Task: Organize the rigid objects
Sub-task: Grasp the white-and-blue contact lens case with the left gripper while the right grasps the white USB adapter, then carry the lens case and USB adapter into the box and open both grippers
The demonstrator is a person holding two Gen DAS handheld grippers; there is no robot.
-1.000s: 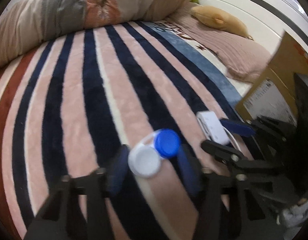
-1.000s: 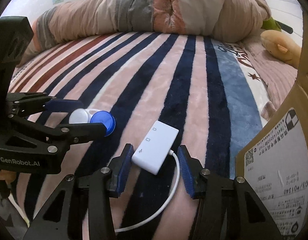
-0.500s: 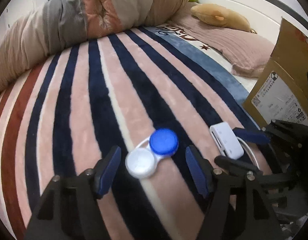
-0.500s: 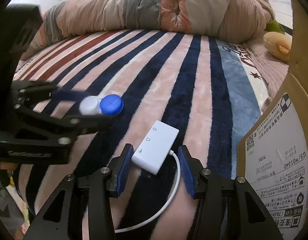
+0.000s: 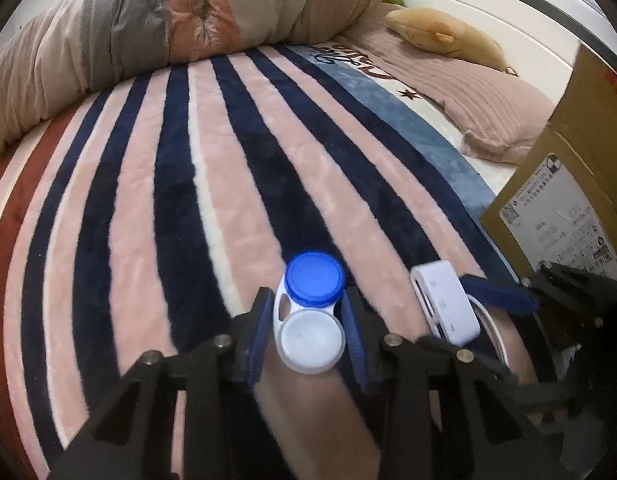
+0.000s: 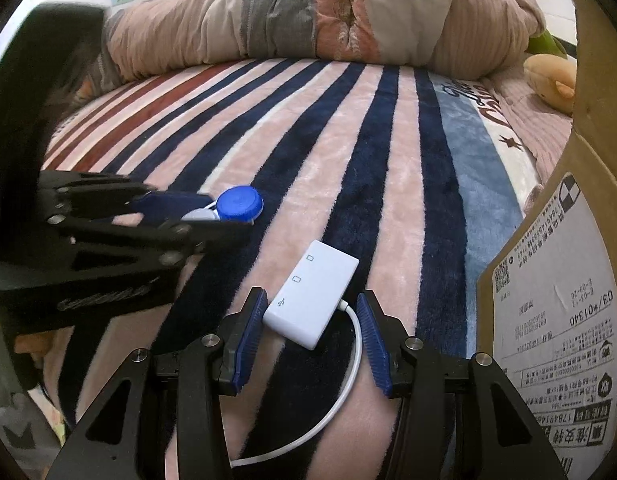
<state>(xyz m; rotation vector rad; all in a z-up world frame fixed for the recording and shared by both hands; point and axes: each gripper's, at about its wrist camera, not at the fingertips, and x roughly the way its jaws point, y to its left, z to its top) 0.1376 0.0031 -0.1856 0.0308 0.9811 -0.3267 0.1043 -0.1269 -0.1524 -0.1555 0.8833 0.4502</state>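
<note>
A contact lens case [image 5: 308, 308] with one blue cap and one white cap lies on the striped blanket [image 5: 148, 200]. My left gripper [image 5: 306, 296] is closing on it, and both blue pads touch the sides of the white end. In the right wrist view the case [image 6: 240, 204] pokes out past the left gripper's fingers [image 6: 168, 204]. A white adapter [image 6: 312, 288] with a white cable rests on the blanket between the fingers of my right gripper [image 6: 311, 296]. The left pad is at its corner and a gap shows on the right side. The adapter [image 5: 444, 300] also shows in the left wrist view.
A cardboard box [image 6: 556, 300] with a printed label stands close on the right. A rolled duvet [image 5: 188, 28] lies across the far side of the bed. A pink pillow [image 5: 488, 112] and a tan plush toy [image 5: 444, 36] are at the far right.
The left jaws spread wide around the lens case half a second ago and have since closed in on its sides. The right gripper and the adapter have not moved.
</note>
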